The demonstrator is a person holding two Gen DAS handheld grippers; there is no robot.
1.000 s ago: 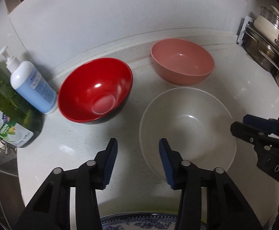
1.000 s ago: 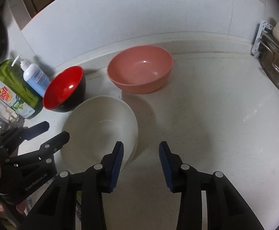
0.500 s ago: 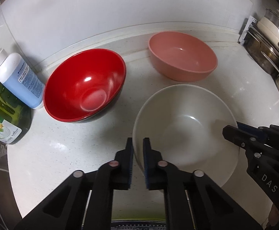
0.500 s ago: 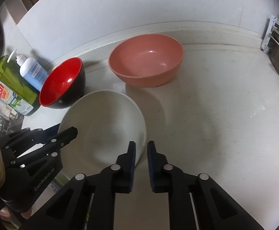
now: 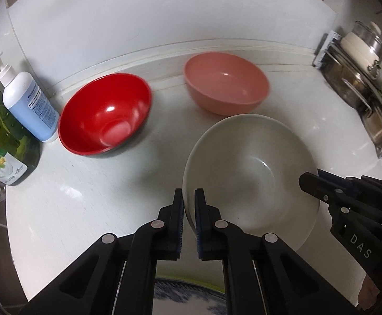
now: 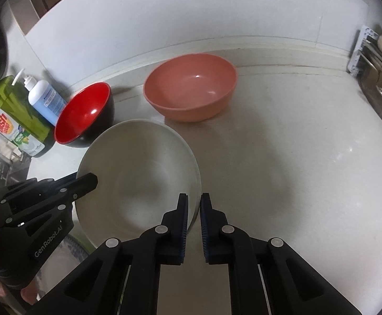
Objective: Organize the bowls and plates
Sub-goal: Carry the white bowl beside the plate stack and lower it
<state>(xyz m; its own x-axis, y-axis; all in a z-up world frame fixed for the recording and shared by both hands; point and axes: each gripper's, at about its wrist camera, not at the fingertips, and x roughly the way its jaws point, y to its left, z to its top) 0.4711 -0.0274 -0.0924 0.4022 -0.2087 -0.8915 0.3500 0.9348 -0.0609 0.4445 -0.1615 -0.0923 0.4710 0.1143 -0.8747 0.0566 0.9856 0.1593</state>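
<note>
White speckled countertop (image 5: 91, 202) runs back to a pale wall, with a raised seam along the join. Near the middle of it sits the white bowl (image 5: 248, 181), the landmark for everything else.

Both grippers are clamped on that bowl's rim. The left gripper (image 5: 189, 204) pinches the rim on the bowl's left side, one finger inside the wall and one outside, with only the thin edge between the blue pads. The right gripper (image 6: 194, 210) does the same on the bowl's right side, its fingers closed to a narrow gap with the rim in it. Whether the bowl rests on the countertop or is lifted off it, I cannot tell.

Behind the white bowl and a little to its right stands the pink bowl (image 5: 226, 86), upright, close to the wall seam. Behind the white bowl to its left is the red bowl (image 5: 105, 115), black outside and tilted, just beside but apart from it. Left of the red bowl stands a white pump bottle (image 5: 28, 102) with a blue label, and beside that a green dish soap bottle (image 6: 15, 115). Far to the white bowl's right, a metal rack (image 5: 366, 97) holds pots. A blue patterned plate (image 5: 188, 296) shows under the left gripper, nearer than the white bowl.
</note>
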